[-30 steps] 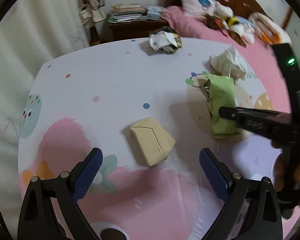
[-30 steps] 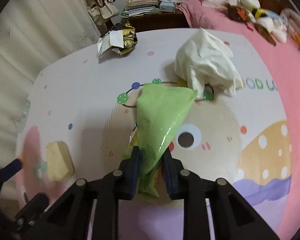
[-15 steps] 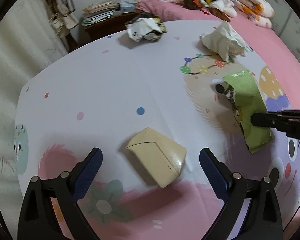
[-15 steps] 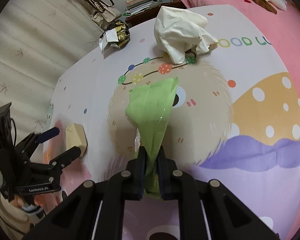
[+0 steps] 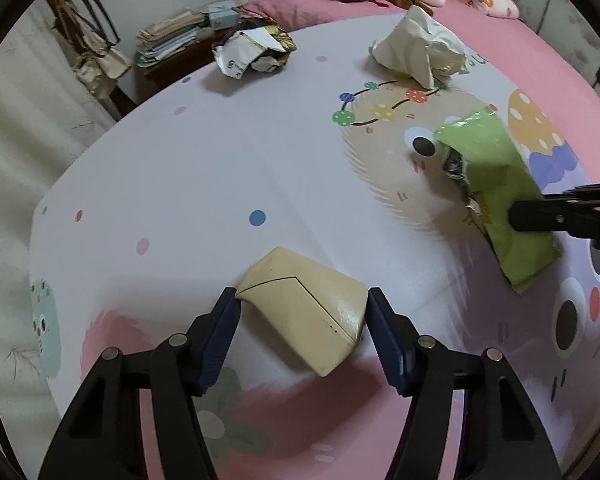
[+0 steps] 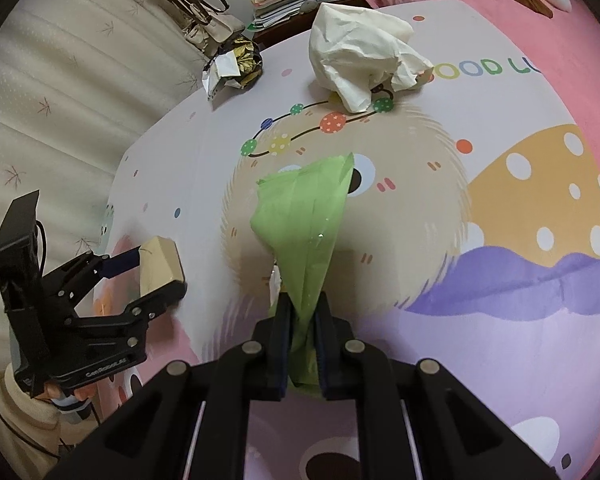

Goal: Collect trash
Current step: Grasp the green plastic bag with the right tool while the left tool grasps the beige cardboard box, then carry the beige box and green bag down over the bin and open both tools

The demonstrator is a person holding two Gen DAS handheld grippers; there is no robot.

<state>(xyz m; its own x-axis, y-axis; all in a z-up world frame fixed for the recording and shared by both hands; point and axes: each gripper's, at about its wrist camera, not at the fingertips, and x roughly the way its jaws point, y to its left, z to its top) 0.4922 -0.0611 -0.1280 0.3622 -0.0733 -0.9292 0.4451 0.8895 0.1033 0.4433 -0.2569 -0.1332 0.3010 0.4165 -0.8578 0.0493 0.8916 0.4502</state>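
Left gripper [image 5: 302, 312]: jaws have just been closing, pads now seeming to touch both sides of the beige box [image 5: 306, 312] near the bedsheet's [image 5: 204, 168] left edge. Right gripper [image 6: 302, 318] is clamping the green wrapper [image 6: 306, 224], mid-sheet.

Desk cover [image 5: 228, 152]: white w/ pastel cartoon print, i.e. multicolour dots, pink, purple & orange patches, beige fuzzy creature. Cream-beige folded packet [image 5: 304, 320] sits btwn blue pads of black left hand-held gripper [image 5: 302, 320]; lime-green wrapper [image 6: 308, 232], silver inside, in black right hand-held gripper [image 6: 302, 320]. Also off-white crumpled paper [image 6: 360, 48], white/gold/black foil wad [image 5: 252, 54], pink bed [image 5: 320, 8].
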